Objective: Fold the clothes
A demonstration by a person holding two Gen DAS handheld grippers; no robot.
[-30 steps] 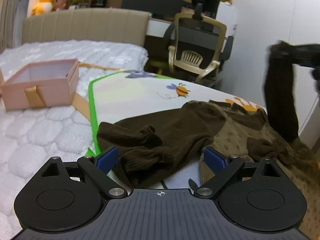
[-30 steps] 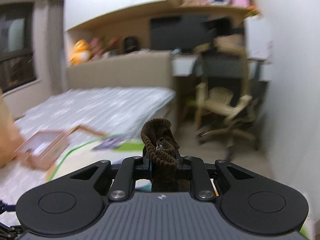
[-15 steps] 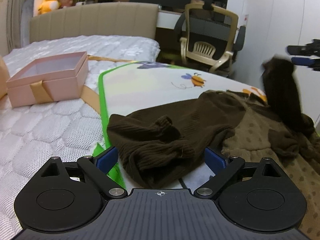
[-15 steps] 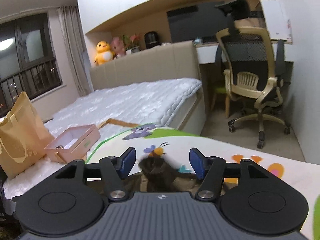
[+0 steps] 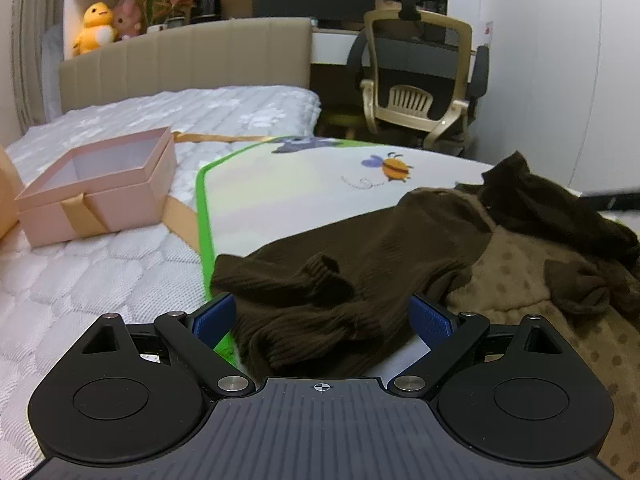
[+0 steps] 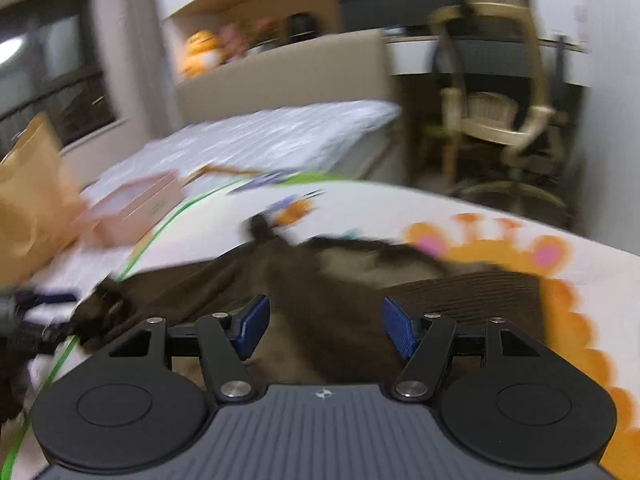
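Both hand-held grippers, left (image 5: 322, 318) and right (image 6: 323, 326), gape spread over the rumpled brown sweater (image 5: 340, 276) just ahead, folding barely begun.

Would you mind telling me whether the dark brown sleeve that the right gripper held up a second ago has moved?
Yes. The dark brown sleeve has dropped: it hung upright against the wall before, and now lies crumpled on the garment pile.

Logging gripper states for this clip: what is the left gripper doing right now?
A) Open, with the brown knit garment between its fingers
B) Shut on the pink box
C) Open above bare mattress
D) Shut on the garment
A: the left gripper is spread wide, its blue fingers flanking the brown knit garment without pinching it.
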